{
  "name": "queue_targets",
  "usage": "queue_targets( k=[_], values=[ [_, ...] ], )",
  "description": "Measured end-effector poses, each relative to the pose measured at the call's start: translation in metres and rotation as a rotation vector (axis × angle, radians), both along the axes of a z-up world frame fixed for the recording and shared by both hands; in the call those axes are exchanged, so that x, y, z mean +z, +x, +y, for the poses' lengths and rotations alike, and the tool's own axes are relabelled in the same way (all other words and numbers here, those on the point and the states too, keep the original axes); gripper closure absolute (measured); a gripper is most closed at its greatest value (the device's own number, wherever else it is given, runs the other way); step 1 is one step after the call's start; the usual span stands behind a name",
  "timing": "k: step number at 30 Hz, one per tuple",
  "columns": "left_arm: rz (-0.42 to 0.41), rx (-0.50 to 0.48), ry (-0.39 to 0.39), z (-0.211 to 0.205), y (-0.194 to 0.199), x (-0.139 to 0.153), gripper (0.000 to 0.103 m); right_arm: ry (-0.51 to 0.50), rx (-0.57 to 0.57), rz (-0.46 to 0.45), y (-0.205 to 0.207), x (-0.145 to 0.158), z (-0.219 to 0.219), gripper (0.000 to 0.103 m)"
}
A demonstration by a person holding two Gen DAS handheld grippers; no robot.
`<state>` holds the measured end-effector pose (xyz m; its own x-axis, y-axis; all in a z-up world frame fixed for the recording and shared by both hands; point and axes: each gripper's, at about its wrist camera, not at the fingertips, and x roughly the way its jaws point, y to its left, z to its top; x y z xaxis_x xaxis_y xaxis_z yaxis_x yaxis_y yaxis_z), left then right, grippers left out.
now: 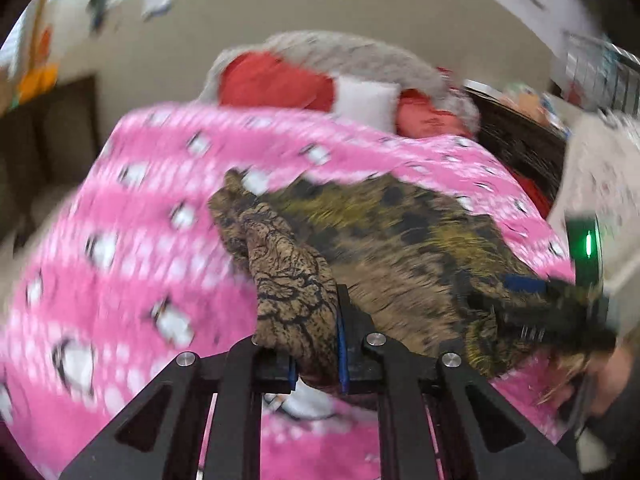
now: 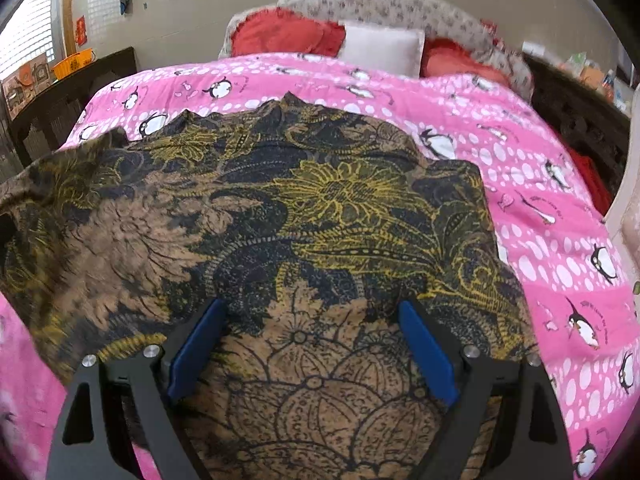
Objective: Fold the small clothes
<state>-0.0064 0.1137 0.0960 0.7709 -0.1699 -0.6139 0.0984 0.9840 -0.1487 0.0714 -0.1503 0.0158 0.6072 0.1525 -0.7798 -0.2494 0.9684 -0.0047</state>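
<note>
A brown, black and yellow patterned garment (image 2: pixel 320 208) lies spread on a pink penguin-print bedspread (image 2: pixel 540 216). My left gripper (image 1: pixel 318 356) is shut on a bunched edge of the garment (image 1: pixel 288 276) and lifts it off the bedspread (image 1: pixel 120 240). The left wrist view is blurred by motion. My right gripper (image 2: pixel 312 344) is open, its blue pads (image 2: pixel 426 352) wide apart just above the garment's near part, holding nothing. It also shows at the right edge of the left wrist view (image 1: pixel 540 308), over the garment's other end.
Red pillows (image 2: pixel 286 32) and a white pillow (image 2: pixel 384 48) lie against a padded headboard (image 2: pixel 384 4). Dark furniture stands on the left (image 2: pixel 60 104) and on the right (image 2: pixel 576 120) of the bed. A beige wall is behind.
</note>
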Motion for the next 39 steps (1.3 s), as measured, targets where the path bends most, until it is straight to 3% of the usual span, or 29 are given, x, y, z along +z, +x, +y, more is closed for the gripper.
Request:
queue_targets(
  k=[6,9,11,14,18,20,22,23,24,26,29,33,39],
  values=[
    [-0.053,-0.084,0.028,-0.028,0.006,0.008,0.103,0.183,0.163,-0.032,0.035,0.083,0.031,0.013],
    [-0.067,-0.104,0.037,-0.032,0.006,0.010,0.103,0.391,0.325,0.106,0.073,0.100,0.068,0.013],
    [-0.075,-0.118,0.041,-0.033,0.003,0.012,0.103,0.457,0.392,0.163,0.097,0.104,0.101,0.013],
    [-0.082,-0.136,0.039,-0.036,0.002,0.013,0.103,0.386,0.417,0.210,0.124,0.103,0.148,0.013],
    [-0.088,-0.165,0.033,-0.042,0.000,0.019,0.103,0.271,0.474,0.343,0.148,0.095,0.203,0.013],
    [-0.097,-0.191,0.042,-0.050,-0.002,0.022,0.103,0.152,0.473,0.324,0.151,0.094,0.219,0.014],
    [-0.102,-0.215,0.049,-0.056,-0.005,0.024,0.103,0.049,0.479,0.271,0.150,0.099,0.226,0.029],
    [-0.106,-0.228,0.055,-0.060,-0.006,0.026,0.103,0.010,0.470,0.241,0.152,0.101,0.225,0.059],
    [-0.109,-0.242,0.057,-0.064,-0.006,0.028,0.103,-0.012,0.450,0.221,0.154,0.105,0.219,0.080],
    [-0.116,-0.268,0.057,-0.073,-0.006,0.032,0.103,0.019,0.417,0.213,0.161,0.111,0.193,0.089],
    [-0.114,-0.338,0.044,-0.096,0.000,0.039,0.103,0.046,0.400,0.202,0.165,0.120,0.145,0.091],
    [-0.126,-0.459,0.047,-0.146,0.008,0.042,0.103,0.104,0.339,0.258,0.173,0.122,0.055,0.092],
    [-0.070,-0.600,0.025,-0.225,0.021,0.020,0.103,0.137,0.217,0.331,0.180,0.096,-0.052,0.092]
  ],
)
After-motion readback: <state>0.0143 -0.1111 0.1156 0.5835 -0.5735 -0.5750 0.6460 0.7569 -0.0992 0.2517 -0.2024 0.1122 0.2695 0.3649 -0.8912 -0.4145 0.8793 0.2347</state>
